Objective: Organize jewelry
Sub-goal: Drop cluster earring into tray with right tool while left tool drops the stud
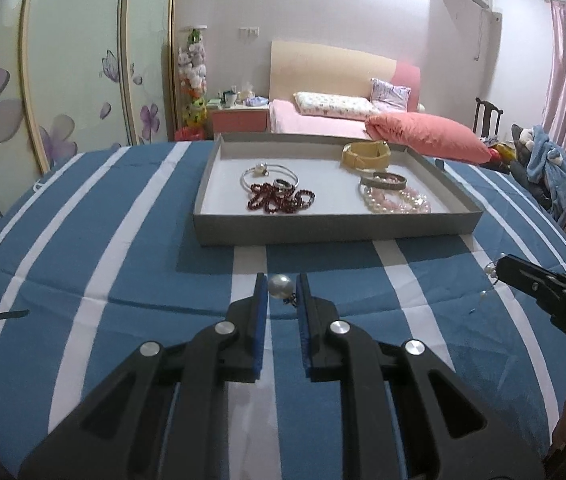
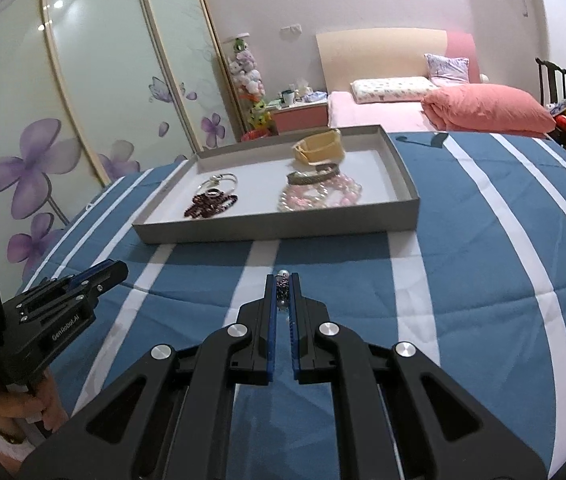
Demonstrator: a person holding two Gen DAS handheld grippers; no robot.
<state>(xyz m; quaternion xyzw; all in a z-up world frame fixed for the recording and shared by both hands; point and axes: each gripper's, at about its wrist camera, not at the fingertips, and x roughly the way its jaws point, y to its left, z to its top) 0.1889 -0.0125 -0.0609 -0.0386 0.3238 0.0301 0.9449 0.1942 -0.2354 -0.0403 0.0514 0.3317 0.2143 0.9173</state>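
Observation:
A grey tray (image 1: 323, 230) (image 2: 275, 228) on the blue striped bedspread holds a yellow band (image 1: 366, 155), a silver bangle (image 1: 269, 174), dark red beads (image 1: 281, 200) and pink pearl bracelets (image 1: 397, 200). My left gripper (image 1: 282, 286) straddles a large pearl earring (image 1: 279, 285) lying on the cloth, with gaps either side of the pearl. My right gripper (image 2: 283, 294) is shut on a small beaded pearl earring (image 2: 283, 290), in front of the tray. It also shows in the left wrist view (image 1: 501, 268), with a pearl at its tip.
The blue and white striped bedspread (image 1: 123, 260) covers the surface. A pink bed with a pink pillow (image 1: 423, 136) lies beyond the tray. Flowered wardrobe doors (image 1: 43, 100) stand on the left. A chair with clothes (image 1: 543, 160) is at the right.

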